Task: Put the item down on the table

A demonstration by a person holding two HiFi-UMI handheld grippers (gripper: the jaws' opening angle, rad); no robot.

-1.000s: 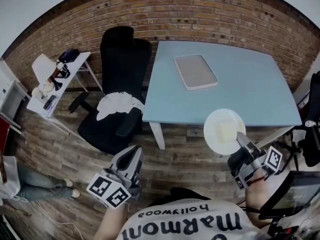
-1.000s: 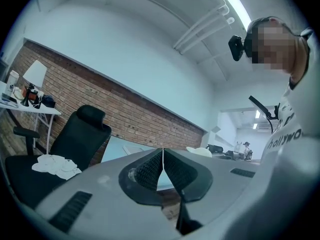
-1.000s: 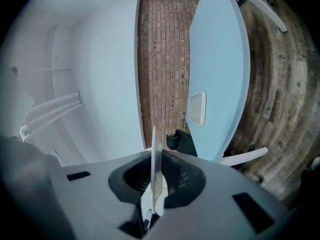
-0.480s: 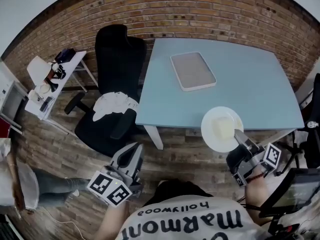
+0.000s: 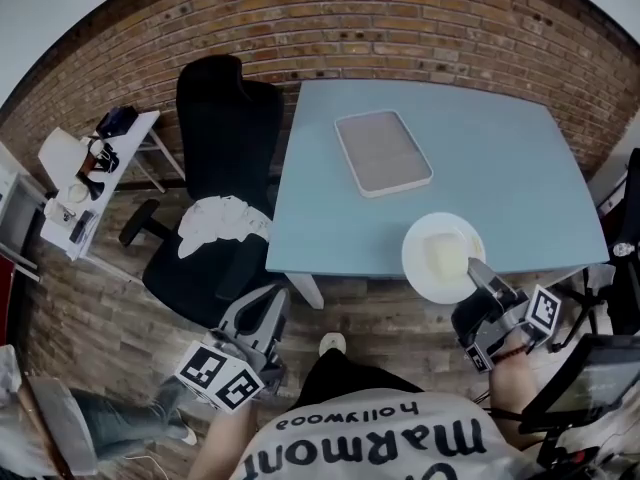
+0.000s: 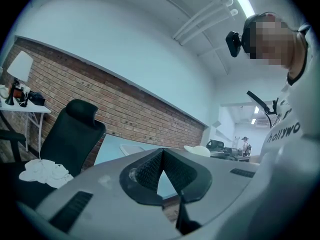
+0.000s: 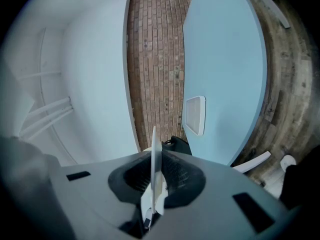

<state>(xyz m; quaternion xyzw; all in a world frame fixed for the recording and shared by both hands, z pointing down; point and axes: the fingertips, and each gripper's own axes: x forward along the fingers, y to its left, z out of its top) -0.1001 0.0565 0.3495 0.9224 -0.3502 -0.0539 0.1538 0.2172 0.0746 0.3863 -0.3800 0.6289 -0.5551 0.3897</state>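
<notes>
1. On the far left, the small side table [image 5: 92, 180] and the black chair [image 5: 215, 133] with its white cloth [image 5: 222, 223] have slid toward the left edge of the head view over the last second. The person appears to have stepped forward and turned toward the counter [image 5: 490, 158].
2. The left gripper [image 5: 265, 306] hangs low beside the person's body, above the wooden floor. Its jaws are pressed together with nothing between them, and it takes no part in the work.
3. A shoe [image 5: 330, 343] now shows on the floor below the counter's near edge, which fits that forward step.
4. The grey tray [image 5: 382, 152] lies mid-counter, well apart from the action.
5. The white plate [image 5: 440, 256] is clamped by its near rim in the right gripper [image 5: 481, 274]. A second ago it hung mostly over the floor. Now most of it overlaps the counter's near edge.
6. No view shows whether it already touches the surface. I judge that it still needs lowering flat before the gripper lets go.
</notes>
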